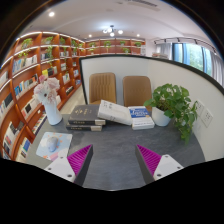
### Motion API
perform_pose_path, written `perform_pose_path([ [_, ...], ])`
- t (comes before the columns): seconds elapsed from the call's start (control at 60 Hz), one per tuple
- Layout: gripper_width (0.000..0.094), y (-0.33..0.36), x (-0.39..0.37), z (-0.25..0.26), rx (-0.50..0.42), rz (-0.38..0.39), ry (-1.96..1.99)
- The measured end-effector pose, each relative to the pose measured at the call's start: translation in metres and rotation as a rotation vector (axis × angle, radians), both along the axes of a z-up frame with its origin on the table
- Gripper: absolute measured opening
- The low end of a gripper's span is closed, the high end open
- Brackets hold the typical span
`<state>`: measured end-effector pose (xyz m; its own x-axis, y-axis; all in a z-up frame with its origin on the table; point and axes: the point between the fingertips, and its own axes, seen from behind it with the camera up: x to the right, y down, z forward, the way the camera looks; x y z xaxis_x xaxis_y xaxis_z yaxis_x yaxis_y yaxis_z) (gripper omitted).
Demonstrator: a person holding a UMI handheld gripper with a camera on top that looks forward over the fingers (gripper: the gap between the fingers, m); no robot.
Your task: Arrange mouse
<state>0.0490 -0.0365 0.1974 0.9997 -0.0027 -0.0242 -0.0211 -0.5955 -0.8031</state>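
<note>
My gripper (113,162) is open over the grey table (112,140), with nothing between its two magenta pads (80,158). No mouse shows clearly. A small pale thing (52,146) lies on a pink-and-white sheet at the table's left, beyond my left finger; I cannot tell whether it is the mouse.
A vase of pale flowers (47,95) stands at the left. A stack of books (88,117) and white books (128,113) lie at the far side. A potted plant (171,104) is at the right. Two chairs (103,87) and bookshelves (40,62) stand behind.
</note>
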Motion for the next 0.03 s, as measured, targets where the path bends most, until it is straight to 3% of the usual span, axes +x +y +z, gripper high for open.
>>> perform_pose_path([
  [0.033,0.0851,0.0009,-0.0002,-0.0002,0.001,0.004,-0.003],
])
